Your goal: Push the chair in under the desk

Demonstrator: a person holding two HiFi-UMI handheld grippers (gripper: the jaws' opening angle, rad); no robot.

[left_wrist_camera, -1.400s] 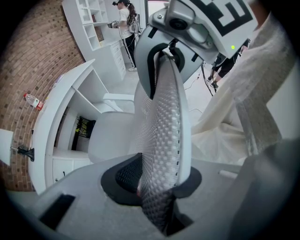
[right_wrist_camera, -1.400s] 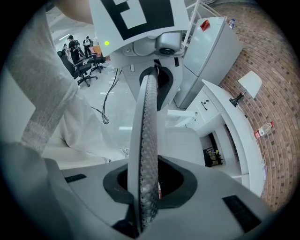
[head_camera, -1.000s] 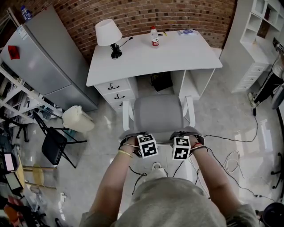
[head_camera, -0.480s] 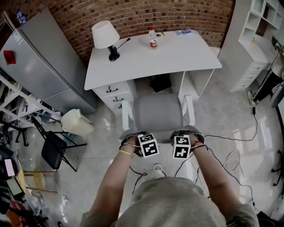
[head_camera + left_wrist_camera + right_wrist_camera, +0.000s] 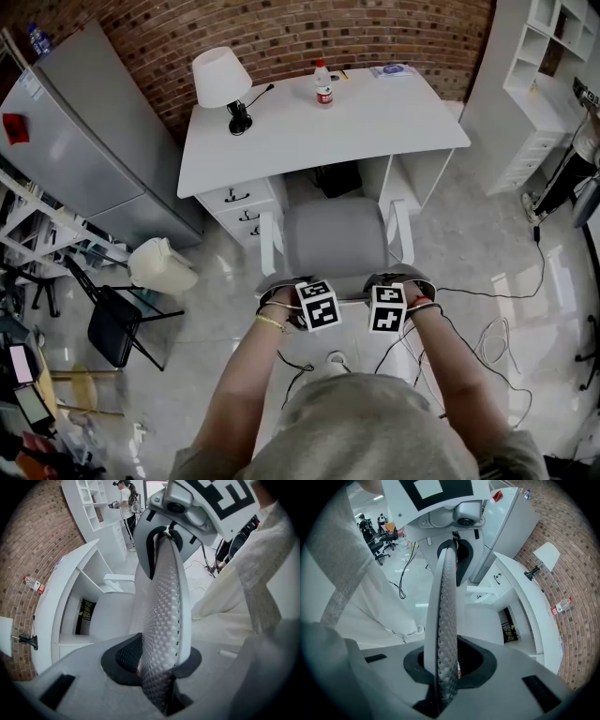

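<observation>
Left gripper (image 5: 157, 667) and right gripper (image 5: 445, 667) each clamp the chair (image 5: 335, 236) backrest (image 5: 161, 606); seat not yet under the desk (image 5: 375, 117)

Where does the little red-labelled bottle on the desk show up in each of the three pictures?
Head view: the bottle stands at top centre, near the desk's far edge.
Left gripper view: the bottle is at far left, mid-height, tipped sideways in the picture.
Right gripper view: the bottle is at the right edge, mid-height.
Shared landmark: the white lamp on the same desk.
</observation>
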